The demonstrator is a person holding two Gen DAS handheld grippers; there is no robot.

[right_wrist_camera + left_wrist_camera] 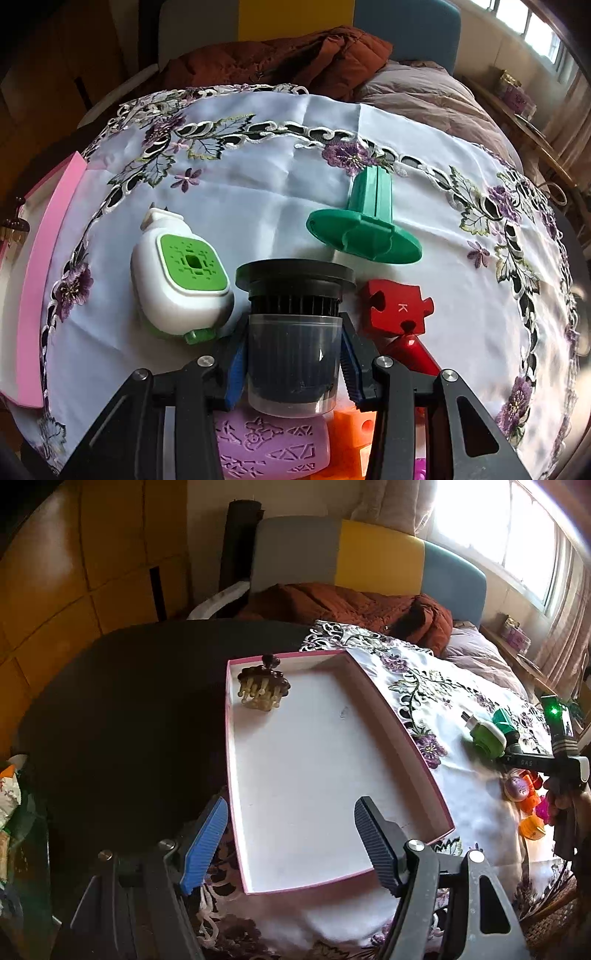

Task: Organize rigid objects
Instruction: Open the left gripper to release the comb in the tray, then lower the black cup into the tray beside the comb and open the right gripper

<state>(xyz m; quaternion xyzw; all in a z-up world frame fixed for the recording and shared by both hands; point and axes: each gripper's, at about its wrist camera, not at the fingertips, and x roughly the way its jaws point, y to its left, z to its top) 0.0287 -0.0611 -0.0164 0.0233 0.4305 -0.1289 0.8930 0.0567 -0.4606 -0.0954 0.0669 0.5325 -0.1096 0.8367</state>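
Right gripper (293, 363) clenched on a clear-bodied, black-capped canister (293, 332); canister's base hides part of the purple patterned piece (273, 443) and orange block (356, 432) at 6 o'clock, both cut off by the frame; red puzzle block (397, 308) at 3 o'clock; left gripper (290, 843) released, holding nothing, over the pink-rimmed tray (391, 709); hair claw (263, 686) sits at the tray's 11 o'clock corner; embroidered floral cloth (258, 192) covers the surface; bed and window (517, 528) beyond.

Rust-brown quilted jacket (280, 55) beside grey-yellow-blue headboard (369, 554), sunlit window (517, 528) beyond.
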